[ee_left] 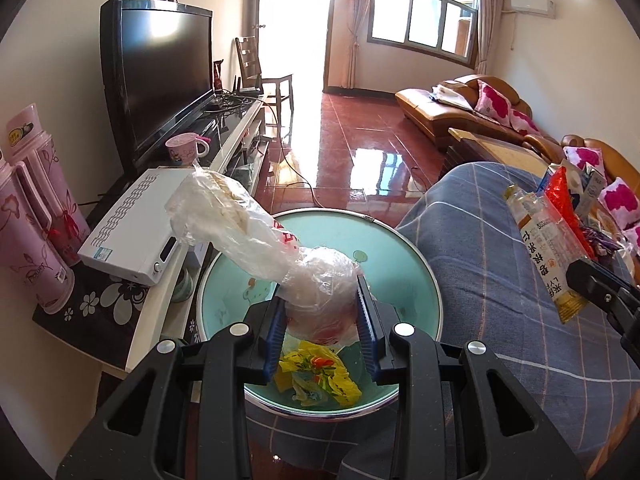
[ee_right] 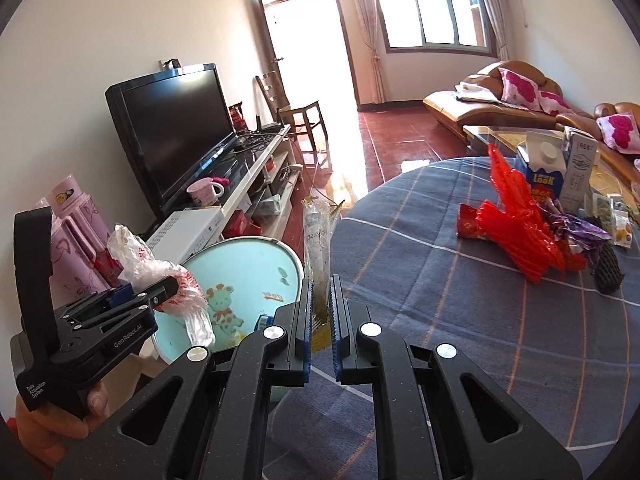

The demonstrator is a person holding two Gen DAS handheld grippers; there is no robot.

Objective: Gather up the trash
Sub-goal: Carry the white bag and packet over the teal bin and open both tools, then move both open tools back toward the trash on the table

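Left wrist view: our left tongs (ee_left: 322, 316) are clamping a crumpled clear plastic bag (ee_left: 256, 232) right above the teal bin (ee_left: 400, 248), where a yellow wrapper (ee_left: 320, 372) is already lying. The bag's long tail is leaning out past the rim, so it could snag there on release.

Right wrist view: our right tongs (ee_right: 320, 320) are pinching a long clear-and-yellow wrapper (ee_right: 317, 240), standing upright between bin and counter (ee_right: 440, 280). More trash is waiting beside the red netting (ee_right: 516, 216).

Teal bin (ee_left: 404, 248); blue checked tablecloth (ee_left: 480, 240)
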